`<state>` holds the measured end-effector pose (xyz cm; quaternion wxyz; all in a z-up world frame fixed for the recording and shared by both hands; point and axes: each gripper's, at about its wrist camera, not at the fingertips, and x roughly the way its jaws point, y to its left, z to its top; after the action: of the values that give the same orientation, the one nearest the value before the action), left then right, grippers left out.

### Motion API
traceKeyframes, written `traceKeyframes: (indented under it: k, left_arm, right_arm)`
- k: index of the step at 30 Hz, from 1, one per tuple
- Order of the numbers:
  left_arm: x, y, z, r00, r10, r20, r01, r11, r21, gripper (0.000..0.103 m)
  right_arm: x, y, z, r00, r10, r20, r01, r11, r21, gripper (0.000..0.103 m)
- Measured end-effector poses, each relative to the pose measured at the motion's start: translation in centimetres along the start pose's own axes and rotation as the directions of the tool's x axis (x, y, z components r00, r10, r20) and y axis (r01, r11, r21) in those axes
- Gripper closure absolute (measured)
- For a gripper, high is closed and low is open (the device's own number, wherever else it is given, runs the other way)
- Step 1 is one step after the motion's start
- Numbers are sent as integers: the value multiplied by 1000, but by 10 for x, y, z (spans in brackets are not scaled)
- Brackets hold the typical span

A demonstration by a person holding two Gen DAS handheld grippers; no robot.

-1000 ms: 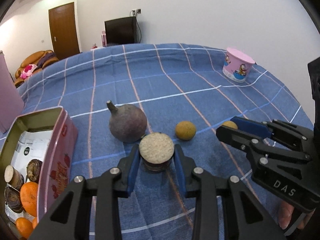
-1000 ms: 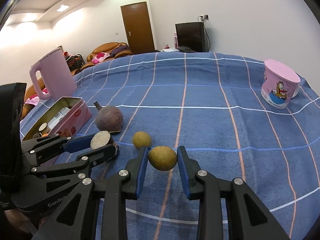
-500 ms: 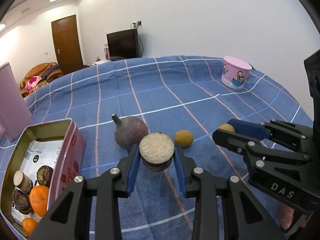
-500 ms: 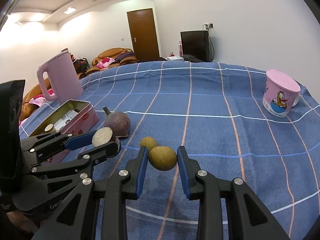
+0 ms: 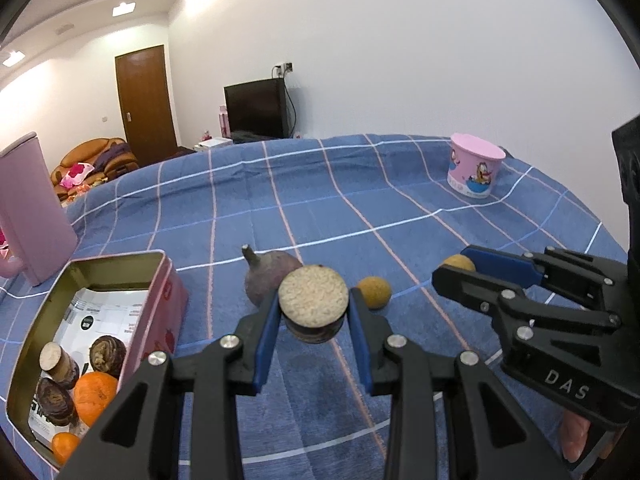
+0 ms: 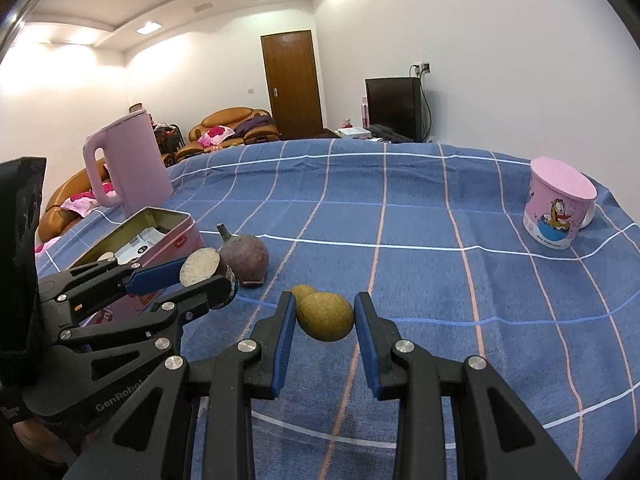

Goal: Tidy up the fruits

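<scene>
My left gripper point(image 5: 314, 314) is shut on a short brown cut cylinder with a pale grainy top point(image 5: 313, 300), held above the blue cloth; it also shows in the right wrist view point(image 6: 202, 270). My right gripper point(image 6: 325, 316) is shut on a small tan round fruit point(image 6: 326, 317), lifted off the cloth. A second tan fruit point(image 5: 374, 292) lies on the cloth beside a purple stemmed fruit point(image 5: 266, 276). An open pink tin point(image 5: 52, 312) at the left holds oranges point(image 5: 94, 394) and several brown cut pieces.
A pink cartoon cup point(image 6: 558, 208) stands at the far right of the table. A pink kettle point(image 6: 128, 166) stands behind the tin. The blue checked cloth point(image 6: 400, 208) covers the whole table. Sofa, door and TV lie beyond.
Both grippers have risen with their loads: the cylinder and the tan fruit now hang higher above the cloth, and the views tilt up, showing more of the room.
</scene>
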<state>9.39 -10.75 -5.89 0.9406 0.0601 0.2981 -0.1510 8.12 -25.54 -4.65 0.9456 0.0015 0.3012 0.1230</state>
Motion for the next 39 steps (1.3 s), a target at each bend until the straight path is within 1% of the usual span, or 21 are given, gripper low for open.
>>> traceKeyframes:
  k: [18,39]
  left_arm:
    - [-17,1,-2,997,35,74,-35,999,-8,68]
    - [-30,3,-5,988,64,138,-62,998,-19,68]
  right_arm:
    - [-14,5,-1,997,3,76,-1,1000,-25,71]
    - [-31,13,-4,986,5,165,5,998,-58,71]
